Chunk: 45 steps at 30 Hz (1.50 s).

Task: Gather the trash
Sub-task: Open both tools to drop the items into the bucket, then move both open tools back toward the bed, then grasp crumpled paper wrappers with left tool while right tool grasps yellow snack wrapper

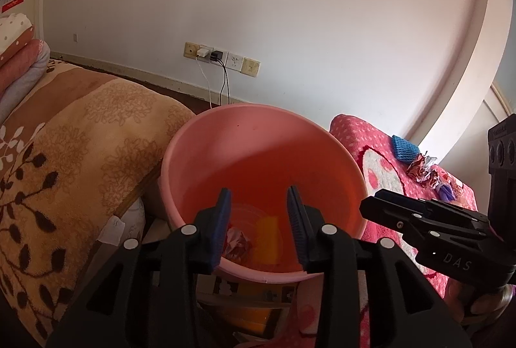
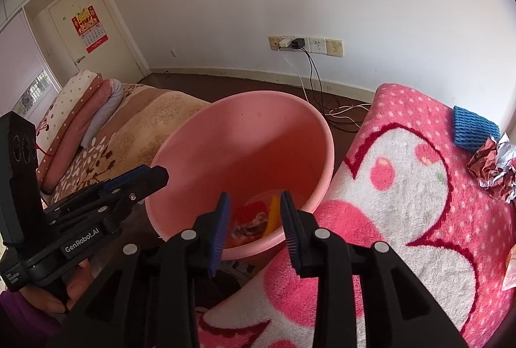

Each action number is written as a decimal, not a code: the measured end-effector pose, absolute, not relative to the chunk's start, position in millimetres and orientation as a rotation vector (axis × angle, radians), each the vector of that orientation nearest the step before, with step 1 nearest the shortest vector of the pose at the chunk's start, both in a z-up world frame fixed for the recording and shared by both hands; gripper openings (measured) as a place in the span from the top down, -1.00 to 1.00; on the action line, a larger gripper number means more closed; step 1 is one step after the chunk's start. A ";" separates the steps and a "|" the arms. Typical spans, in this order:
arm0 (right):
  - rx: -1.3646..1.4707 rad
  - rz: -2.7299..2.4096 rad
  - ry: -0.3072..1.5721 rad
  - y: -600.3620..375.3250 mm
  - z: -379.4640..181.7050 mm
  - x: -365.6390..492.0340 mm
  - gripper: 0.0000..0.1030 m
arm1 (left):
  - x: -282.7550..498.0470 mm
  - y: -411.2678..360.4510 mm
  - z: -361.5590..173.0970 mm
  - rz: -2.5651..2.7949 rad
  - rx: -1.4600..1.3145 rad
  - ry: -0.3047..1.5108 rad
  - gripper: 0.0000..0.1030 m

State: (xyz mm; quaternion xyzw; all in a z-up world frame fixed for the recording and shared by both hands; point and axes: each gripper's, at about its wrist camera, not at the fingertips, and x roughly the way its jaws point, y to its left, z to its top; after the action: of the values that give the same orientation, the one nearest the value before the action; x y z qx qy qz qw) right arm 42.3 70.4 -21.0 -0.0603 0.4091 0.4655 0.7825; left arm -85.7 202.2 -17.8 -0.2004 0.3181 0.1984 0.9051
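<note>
Both grippers over the pink bucket [image 1: 258,154], which stands on the floor between two blanket-covered seats. Left gripper [image 1: 259,219] jaws apart, nothing between the pads, pointing down into the bucket mouth. Right gripper [image 2: 254,222] also jaws apart and empty, over the bucket's near right rim. In the left view the right gripper shows at right, its tip at the bucket's right edge; in the right view the left gripper shows at left, held by a hand [image 2: 64,286] with a purple sleeve. In the bucket bottom: crumpled paper [image 1: 237,243], a yellow piece [image 1: 267,238] just right of it, something red beside; details too small to tell. Trash not collected yet: blue foam net [image 2: 472,130] and crumpled foil wrapper [image 2: 493,164], touching or just beside each other, on the far right of the pink blanket [image 2: 403,219]. Tan leaf-print blanket [image 1: 64,170] left of the bucket, folded bedding [image 2: 87,109] at its far end. Wall sockets [image 2: 306,45] with chargers plugged in on the far wall, cables trailing to the floor.
</note>
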 end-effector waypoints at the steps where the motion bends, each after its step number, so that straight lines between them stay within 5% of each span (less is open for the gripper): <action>1: -0.126 1.003 0.884 69.2 -21.1 42.4 0.39 | -84.9 201.8 -17.7 0.407 -0.415 0.657 0.30; 20: -0.064 0.923 0.878 9.6 -23.3 40.2 0.37 | -77.2 181.0 -10.8 0.372 -0.397 0.648 0.30; 35: 0.025 0.619 0.783 -130.4 -15.3 57.8 0.37 | -24.2 112.4 1.9 0.169 -0.292 0.672 0.30; 39: 0.050 0.498 0.745 -173.5 -13.7 62.6 0.12 | 3.6 81.3 6.5 0.090 -0.224 0.679 0.30; 45: 0.059 0.375 0.734 -218.1 -23.0 69.8 0.11 | 51.1 45.4 4.9 -0.008 -0.148 0.689 0.30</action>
State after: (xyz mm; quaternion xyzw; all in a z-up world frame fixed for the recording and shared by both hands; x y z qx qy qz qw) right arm 69.8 -218.1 -23.0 0.0289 0.3567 0.1821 0.9159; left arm 51.1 45.4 4.9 -0.0726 0.3373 -0.0038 0.9386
